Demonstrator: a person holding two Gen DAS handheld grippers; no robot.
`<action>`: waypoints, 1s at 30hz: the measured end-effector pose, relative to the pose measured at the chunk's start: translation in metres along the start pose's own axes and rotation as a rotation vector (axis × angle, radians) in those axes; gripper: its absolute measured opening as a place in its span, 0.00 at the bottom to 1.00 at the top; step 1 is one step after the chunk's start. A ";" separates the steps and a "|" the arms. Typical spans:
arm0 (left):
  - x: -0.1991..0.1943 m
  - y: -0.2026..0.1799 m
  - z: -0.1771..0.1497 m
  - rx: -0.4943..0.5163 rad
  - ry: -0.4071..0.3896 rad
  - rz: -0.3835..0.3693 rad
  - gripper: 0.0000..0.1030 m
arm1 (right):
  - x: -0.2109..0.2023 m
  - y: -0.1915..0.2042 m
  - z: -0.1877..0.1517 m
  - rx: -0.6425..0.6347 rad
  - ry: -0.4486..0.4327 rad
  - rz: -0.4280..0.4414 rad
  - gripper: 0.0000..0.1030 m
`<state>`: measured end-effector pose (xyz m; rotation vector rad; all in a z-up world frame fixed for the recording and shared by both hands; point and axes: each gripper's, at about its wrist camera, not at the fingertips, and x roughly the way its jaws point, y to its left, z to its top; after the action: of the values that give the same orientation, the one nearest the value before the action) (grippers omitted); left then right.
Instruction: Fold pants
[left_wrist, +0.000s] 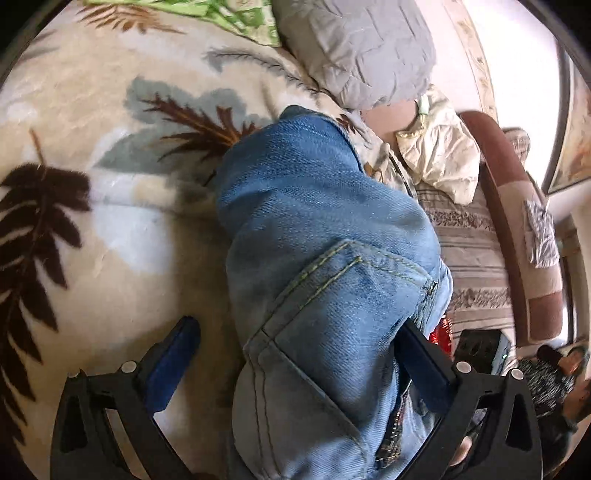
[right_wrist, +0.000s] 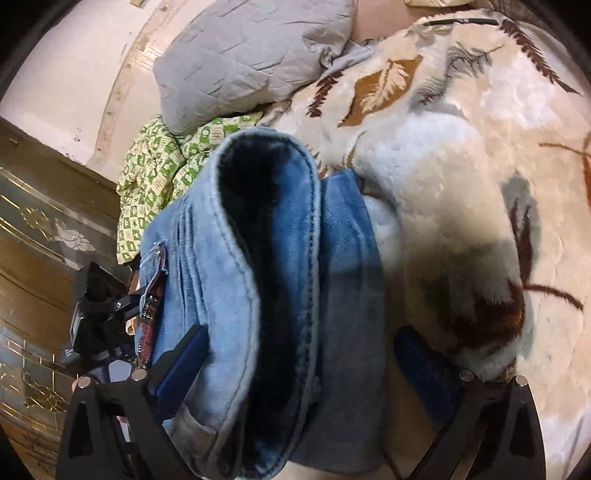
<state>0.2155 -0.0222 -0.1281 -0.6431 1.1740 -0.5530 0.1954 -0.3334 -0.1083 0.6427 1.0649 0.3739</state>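
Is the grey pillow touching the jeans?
Apart. In the left wrist view, a strip of leaf-patterned blanket shows between the grey pillow and the jeans.

Through my left wrist view the light was bright and came from the right, where the pale wall washed out almost to white. The jeans threw a soft shadow leftward onto the blanket, whose left edge smeared with motion blur. My right wrist view was warmer and dimmer; the blanket glared pale near its upper right corner, while a dark shadow pooled beside my right gripper. The open denim sank to near black inside. Both pictures bowed hard at the rim, with black corners.
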 end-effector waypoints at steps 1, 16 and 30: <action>0.001 -0.004 -0.001 0.024 0.008 0.021 0.98 | 0.002 0.002 0.000 -0.013 -0.001 -0.010 0.85; -0.091 -0.075 0.008 0.288 -0.189 0.094 0.37 | -0.030 0.100 0.010 -0.281 -0.215 -0.003 0.38; -0.060 0.025 0.025 0.149 -0.148 0.331 0.89 | 0.072 0.088 0.004 -0.133 -0.026 -0.106 0.78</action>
<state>0.2228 0.0413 -0.1008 -0.3458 1.0607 -0.3027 0.2327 -0.2262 -0.0999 0.4691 1.0355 0.3403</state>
